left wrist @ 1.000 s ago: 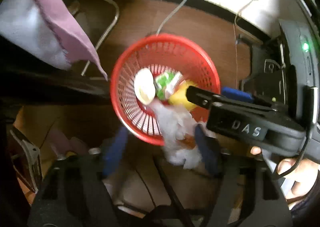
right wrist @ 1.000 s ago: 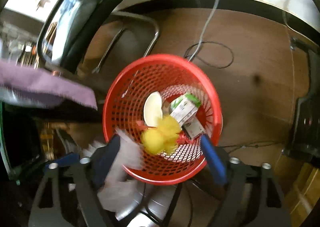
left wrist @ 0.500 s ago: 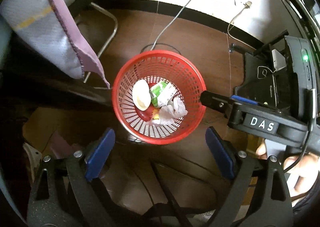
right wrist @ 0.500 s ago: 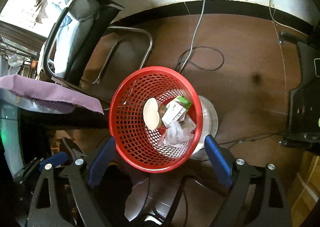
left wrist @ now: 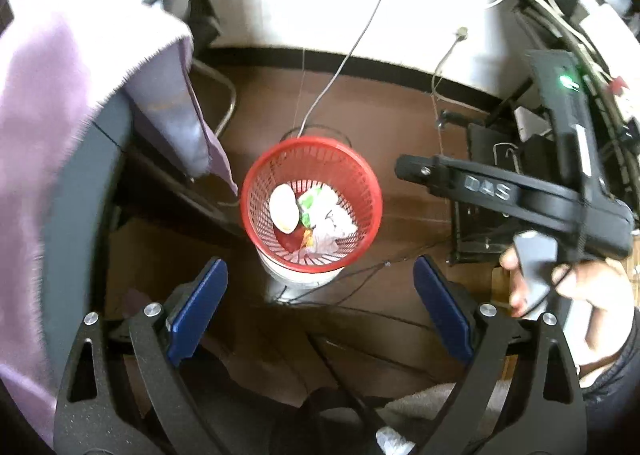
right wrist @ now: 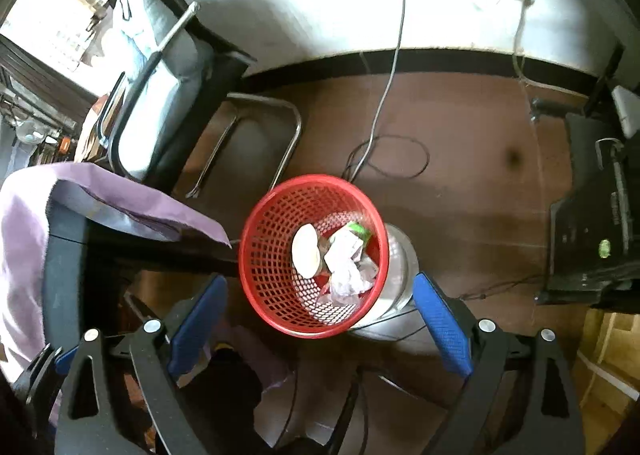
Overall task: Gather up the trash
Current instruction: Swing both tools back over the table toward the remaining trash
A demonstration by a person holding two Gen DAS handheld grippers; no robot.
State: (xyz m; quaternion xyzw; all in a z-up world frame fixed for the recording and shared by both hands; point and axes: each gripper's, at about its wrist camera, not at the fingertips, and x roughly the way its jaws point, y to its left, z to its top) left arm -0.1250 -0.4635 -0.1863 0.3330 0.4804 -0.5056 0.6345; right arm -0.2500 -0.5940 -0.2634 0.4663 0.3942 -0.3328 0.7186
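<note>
A red mesh basket (left wrist: 250, 191) stands on the brown floor below both grippers. Inside lie crumpled white paper (left wrist: 332, 223), a pale round lid (left wrist: 283, 209) and a green-and-white carton (left wrist: 308, 201). My left gripper (left wrist: 318, 267) hangs well above it, open, with nothing between its blue pads. In the right wrist view the same basket (right wrist: 256, 267) holds the paper (right wrist: 346, 275), the lid (right wrist: 305, 255) and the carton (right wrist: 358, 231). My right gripper (right wrist: 320, 283) is above it with its jaws opening and nothing between them.
A purple cloth (right wrist: 120, 195) drapes over a dark desk edge at the left. A grey chair (right wrist: 160, 67) stands behind it. Cables (right wrist: 396, 159) loop on the floor. Black equipment (right wrist: 592, 215) lines the right side. A white bucket (right wrist: 396, 267) sits under the basket. A hand (left wrist: 592, 295) holds the right tool.
Both grippers have risen away from the basket and spread wider. The white paper left the left gripper and the yellow wad left the right; both dropped into the basket.
</note>
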